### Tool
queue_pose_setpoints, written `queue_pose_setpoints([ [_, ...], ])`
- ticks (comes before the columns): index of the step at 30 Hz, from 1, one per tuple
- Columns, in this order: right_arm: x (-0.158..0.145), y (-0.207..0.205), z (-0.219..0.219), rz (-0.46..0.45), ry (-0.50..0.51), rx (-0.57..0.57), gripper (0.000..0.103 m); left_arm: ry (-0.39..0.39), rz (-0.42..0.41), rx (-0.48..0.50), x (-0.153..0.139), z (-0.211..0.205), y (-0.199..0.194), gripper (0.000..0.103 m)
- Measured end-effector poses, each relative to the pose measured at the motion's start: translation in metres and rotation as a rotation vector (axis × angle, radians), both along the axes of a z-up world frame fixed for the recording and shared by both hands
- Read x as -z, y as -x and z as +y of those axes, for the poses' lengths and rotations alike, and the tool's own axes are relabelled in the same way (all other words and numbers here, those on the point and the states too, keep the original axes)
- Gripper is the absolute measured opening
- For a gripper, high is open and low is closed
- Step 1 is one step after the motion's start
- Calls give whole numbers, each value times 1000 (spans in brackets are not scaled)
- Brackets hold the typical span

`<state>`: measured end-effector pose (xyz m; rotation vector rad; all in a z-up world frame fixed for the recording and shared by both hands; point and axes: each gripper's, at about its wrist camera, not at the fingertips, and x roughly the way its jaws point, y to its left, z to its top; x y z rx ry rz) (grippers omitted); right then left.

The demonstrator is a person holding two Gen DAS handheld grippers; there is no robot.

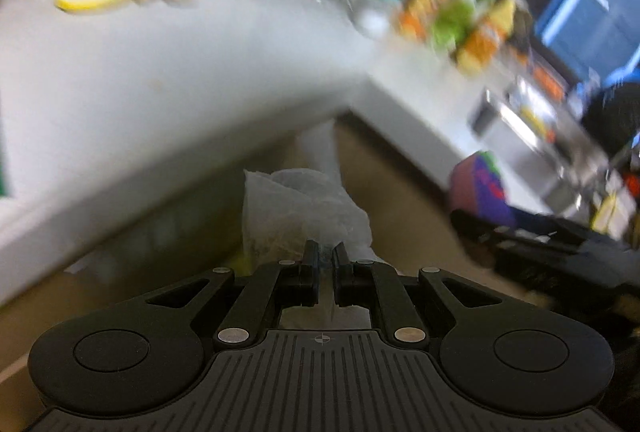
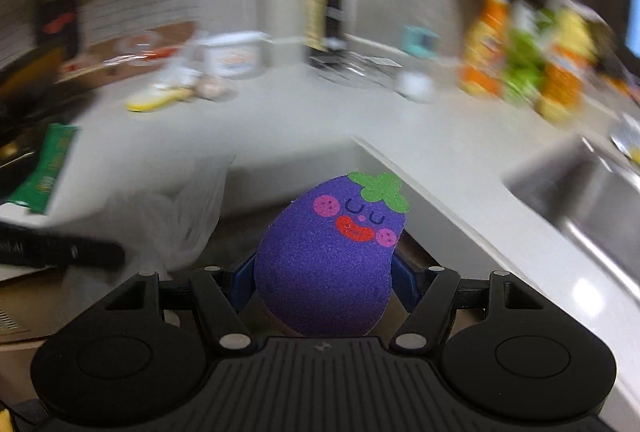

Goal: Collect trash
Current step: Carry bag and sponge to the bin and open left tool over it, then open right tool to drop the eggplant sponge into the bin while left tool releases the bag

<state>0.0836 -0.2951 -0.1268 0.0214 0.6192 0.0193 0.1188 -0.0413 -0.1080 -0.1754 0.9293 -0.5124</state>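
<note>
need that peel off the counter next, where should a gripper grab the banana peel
Grip the yellow end of the banana peel, coming from above. It lies flat and long on the counter, and that end is clear; the other end is crowded by a white tub.

Thin translucent plastic bag (image 1: 296,208), fuzzy purple sponge (image 2: 328,260), smooth matt counter (image 2: 304,112)

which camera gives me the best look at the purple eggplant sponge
The right wrist view: the eggplant sponge fills its centre, sharp, gripped by the right gripper. The left wrist view shows only a blurred purple patch at its right.
</note>
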Motion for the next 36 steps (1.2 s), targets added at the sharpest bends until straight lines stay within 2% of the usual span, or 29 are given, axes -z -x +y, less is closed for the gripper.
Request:
queue_pose_setpoints([
  [5, 26, 23, -41, 48, -12, 115, 68, -116, 51, 96, 60, -51, -18, 10],
  [9, 46, 41, -62, 101, -27, 179, 68, -137, 91, 103, 102, -72, -30, 10],
  [11, 57, 48, -73, 137, -44, 212, 68, -114, 144, 120, 123, -77, -39, 10],
  [12, 62, 53, -77, 150, -50, 226, 68, -102, 201, 141, 134, -79, -45, 11],
  [14, 69, 59, -84, 171, -68, 244, 68, -155, 267, 141, 149, -84, -51, 17],
  [17, 78, 65, -89, 190, -73, 266, 68, -219, 304, 146, 162, -87, -51, 17],
  [23, 88, 56, -84, 223, -83, 247, 68, -162, 343, 76, 158, -56, -43, 17],
  [27, 90, 33, -64, 241, -74, 155, 68, -116, 333, 47, 138, -39, -40, 17],
  [30, 100, 7, -45, 271, -105, 57, 68, -58, 305, 4, 117, -13, -29, 17],
  [33, 133, -28, -26, 372, -191, -29, 68, -13, 285, -51, 101, 9, -22, 17],
  [36, 182, -60, -6, 506, -211, -61, 68, 21, 264, -95, 90, 28, -14, 17],
])
